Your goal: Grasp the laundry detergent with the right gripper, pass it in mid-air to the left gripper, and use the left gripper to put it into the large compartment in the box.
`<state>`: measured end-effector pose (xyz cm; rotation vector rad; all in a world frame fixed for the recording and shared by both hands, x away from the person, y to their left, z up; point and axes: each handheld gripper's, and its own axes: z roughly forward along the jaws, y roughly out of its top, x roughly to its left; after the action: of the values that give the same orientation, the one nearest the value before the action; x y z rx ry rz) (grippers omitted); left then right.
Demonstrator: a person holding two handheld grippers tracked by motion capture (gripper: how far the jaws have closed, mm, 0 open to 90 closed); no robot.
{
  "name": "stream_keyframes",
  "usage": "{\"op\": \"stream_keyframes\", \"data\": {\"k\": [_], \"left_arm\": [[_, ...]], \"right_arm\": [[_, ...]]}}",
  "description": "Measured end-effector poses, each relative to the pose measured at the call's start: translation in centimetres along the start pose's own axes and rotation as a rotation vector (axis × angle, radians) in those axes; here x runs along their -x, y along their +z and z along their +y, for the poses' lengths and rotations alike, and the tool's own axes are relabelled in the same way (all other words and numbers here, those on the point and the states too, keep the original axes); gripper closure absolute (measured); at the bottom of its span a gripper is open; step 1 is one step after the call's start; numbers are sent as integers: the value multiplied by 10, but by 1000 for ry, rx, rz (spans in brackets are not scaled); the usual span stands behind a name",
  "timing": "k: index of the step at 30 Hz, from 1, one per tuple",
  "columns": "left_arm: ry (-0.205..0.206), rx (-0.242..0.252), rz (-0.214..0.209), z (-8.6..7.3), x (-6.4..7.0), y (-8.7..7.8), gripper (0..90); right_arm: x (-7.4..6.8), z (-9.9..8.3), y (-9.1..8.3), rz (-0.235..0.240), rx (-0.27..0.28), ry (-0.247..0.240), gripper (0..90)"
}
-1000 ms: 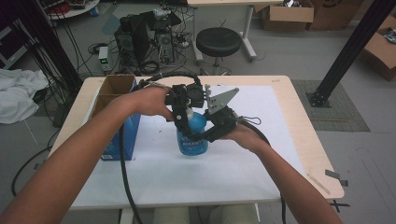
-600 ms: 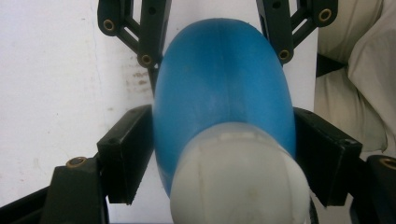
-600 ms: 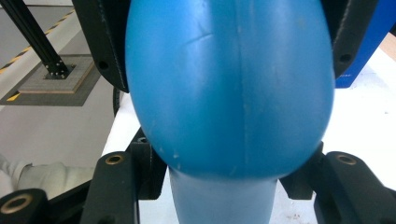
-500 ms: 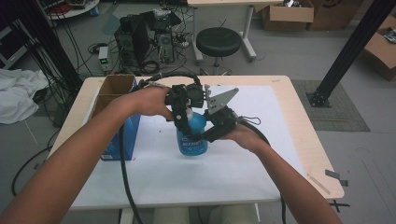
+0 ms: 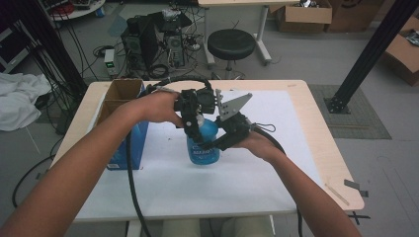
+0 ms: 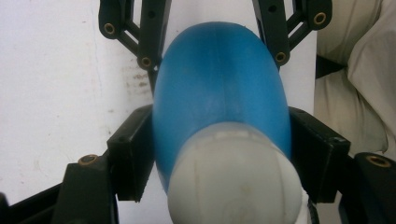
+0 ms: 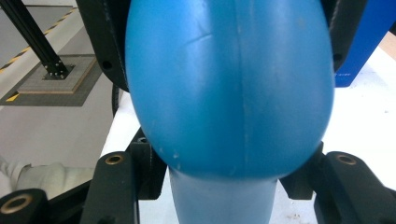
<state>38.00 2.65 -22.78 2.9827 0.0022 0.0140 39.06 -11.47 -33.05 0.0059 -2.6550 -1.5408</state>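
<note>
Blue plastic bottle point(image 5: 203, 143) upright at table point(image 5: 296, 98) centre, right of blue box point(image 5: 129, 143) | left gripper point(image 5: 193, 129) clamped on its white-capped top | right gripper point(image 5: 211, 144) clamped on its body

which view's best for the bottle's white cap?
Left gripper view: the cap sits close up in the foreground, above the blue bottle, between that tool's jaws. High view has it mostly hidden behind the left tool. Right gripper view gives the bottle's blue body.

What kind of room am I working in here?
Likely a lab or workshop: a computer tower amid tangled cables on the floor, cardboard boxes by the wall, a black metal frame post beside the table.
</note>
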Motion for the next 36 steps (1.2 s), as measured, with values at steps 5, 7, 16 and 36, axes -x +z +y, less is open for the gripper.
{"op": "stream_keyframes", "data": {"k": [5,7,16,36], "left_arm": [[-1,-2,3,1,0,1,332],[1,0,3,1,0,1,344],[8,-5,2,1,1,2,368],[19,2,9,5,1,0,379]], "right_arm": [[0,0,0,0,-6,0,442],[0,-1,0,-2,-7,0,442],[-1,0,0,-4,-10,-1,442],[-4,-2,-2,-28,-8,-5,428]]}}
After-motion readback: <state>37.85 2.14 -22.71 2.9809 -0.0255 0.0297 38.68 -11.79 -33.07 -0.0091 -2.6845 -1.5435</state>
